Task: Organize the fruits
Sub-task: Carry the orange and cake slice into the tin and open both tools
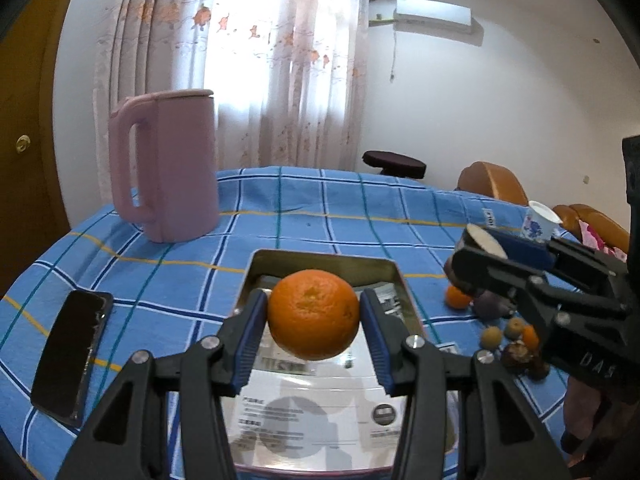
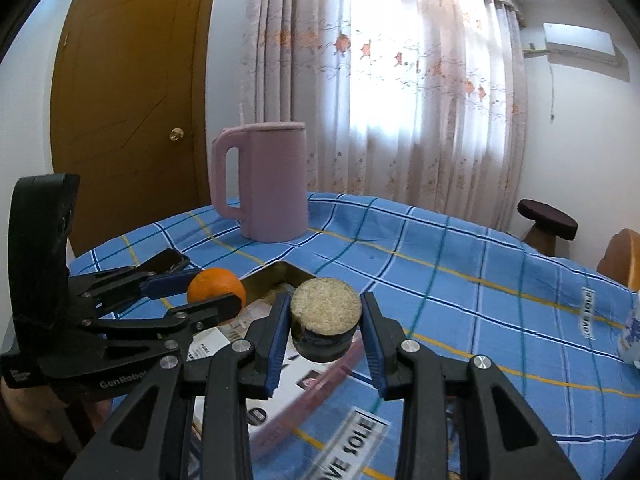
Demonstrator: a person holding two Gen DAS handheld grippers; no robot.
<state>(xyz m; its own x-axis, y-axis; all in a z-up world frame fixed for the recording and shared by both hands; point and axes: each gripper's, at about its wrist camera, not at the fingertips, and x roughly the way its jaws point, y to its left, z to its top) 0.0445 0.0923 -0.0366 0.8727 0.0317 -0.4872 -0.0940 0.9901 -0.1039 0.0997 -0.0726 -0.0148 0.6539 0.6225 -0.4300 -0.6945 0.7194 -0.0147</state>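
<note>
The left tool (image 1: 314, 316) clamps an orange (image 1: 313, 314) above the tin (image 1: 400, 276). The right tool (image 2: 325, 322) grips a rice-topped roll (image 2: 325, 312) just beside it. Crowding the 2 tools over the tin could knock either item loose.

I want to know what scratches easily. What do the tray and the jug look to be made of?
The tray looks like thin metal with a shiny, brassy finish: its walls mirror the light. The jug looks like matte pink plastic, evenly coloured and without glare, though a painted coating can't be ruled out.
</note>
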